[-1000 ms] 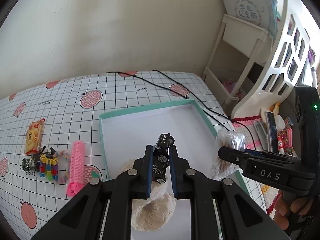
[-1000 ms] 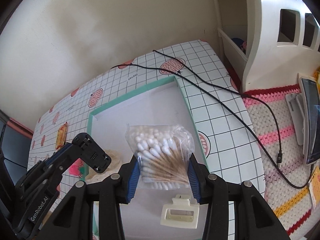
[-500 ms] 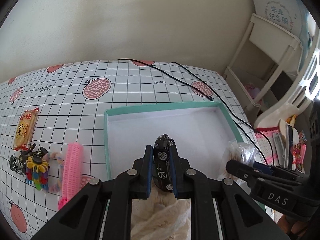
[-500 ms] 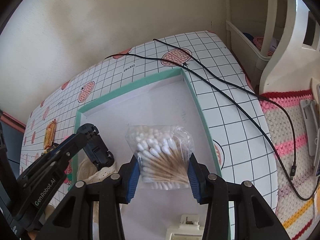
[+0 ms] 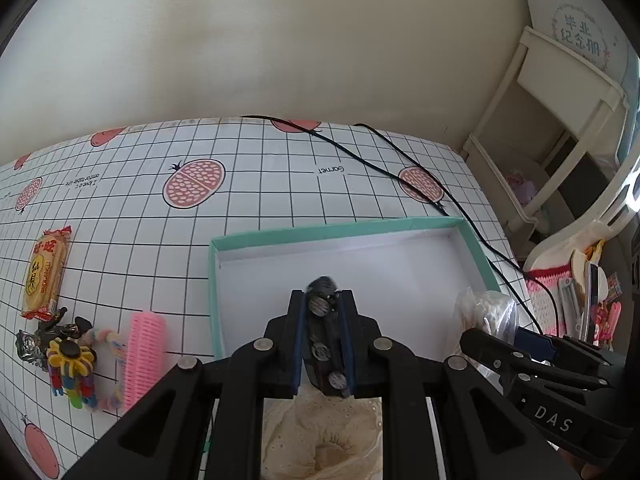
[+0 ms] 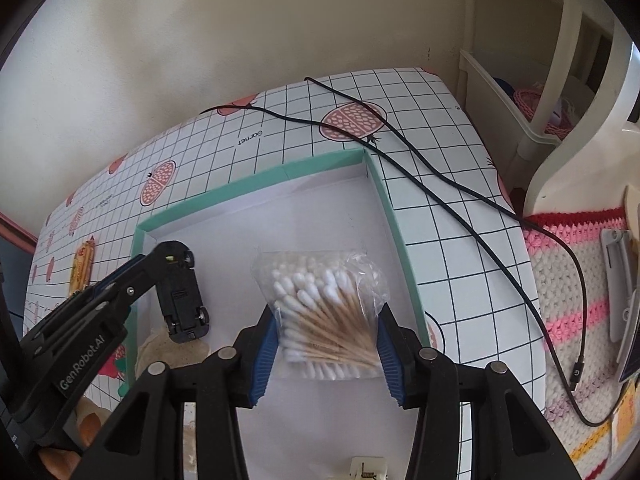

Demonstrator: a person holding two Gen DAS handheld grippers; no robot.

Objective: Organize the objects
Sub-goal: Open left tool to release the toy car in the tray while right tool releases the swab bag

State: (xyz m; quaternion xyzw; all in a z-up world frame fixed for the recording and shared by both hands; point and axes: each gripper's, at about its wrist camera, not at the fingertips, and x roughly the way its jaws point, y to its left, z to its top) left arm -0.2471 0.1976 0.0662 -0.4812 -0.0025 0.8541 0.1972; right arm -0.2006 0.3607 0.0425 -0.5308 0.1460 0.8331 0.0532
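Note:
My left gripper (image 5: 323, 340) is shut on a small black toy car (image 5: 325, 336), held nose-forward and turned on its side over the near left part of a teal-rimmed white box (image 5: 340, 229). From the right wrist view the toy car (image 6: 182, 294) shows its underside and hangs above the box (image 6: 256, 184). My right gripper (image 6: 326, 338) is shut on a clear bag of cotton swabs (image 6: 322, 308), also over the box, nearer its right wall. The same bag of swabs (image 5: 486, 314) appears at the right in the left wrist view.
A cream lace item (image 5: 320, 436) lies in the box's near end. Left of the box on the grid tablecloth lie a pink hair roller (image 5: 142, 356), colourful trinkets (image 5: 70, 364) and a snack packet (image 5: 44, 274). Black cables (image 6: 420, 160) run past the box's far right corner. A white clip (image 6: 366, 468) sits near.
Both grippers have moved forward over the box, closer to its floor. The toy car has rolled in the left gripper so its wheels now face up and sideways. The bag stays held.

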